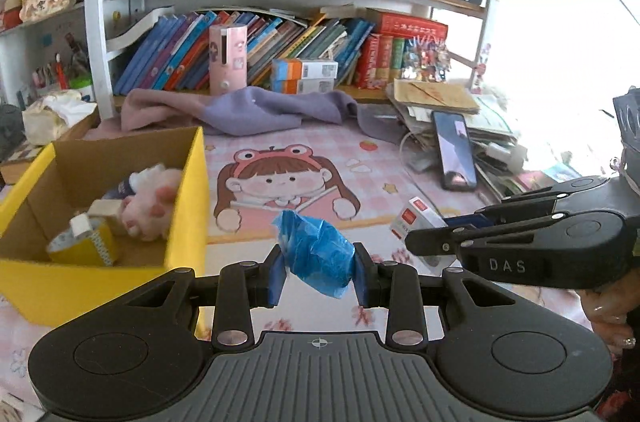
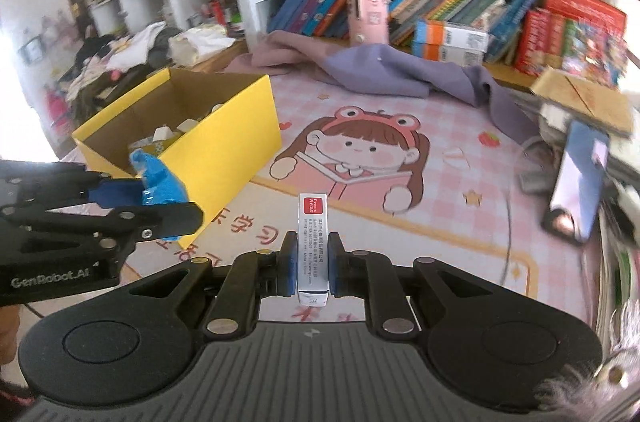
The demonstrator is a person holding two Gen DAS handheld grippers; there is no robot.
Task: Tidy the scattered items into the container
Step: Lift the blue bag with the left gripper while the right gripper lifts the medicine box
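Observation:
My left gripper [image 1: 319,272] is shut on a crumpled blue plastic bag roll [image 1: 316,250], held above the mat just right of the yellow cardboard box [image 1: 188,222]. The roll also shows in the right wrist view [image 2: 160,182], next to the box's near corner [image 2: 224,150]. The box holds a pink plush toy [image 1: 150,206], a yellow tape roll [image 1: 82,242] and other small items. My right gripper [image 2: 313,264] is shut on a small white box with a red label [image 2: 313,242], held above the mat; it also shows in the left wrist view [image 1: 416,218].
A pink cartoon mat [image 1: 288,178] covers the desk. A purple cloth [image 1: 256,110] lies at the back under shelves of books. A phone [image 1: 456,150] leans on a paper stack [image 1: 480,126] at the right. A tissue pack [image 1: 52,114] sits behind the box.

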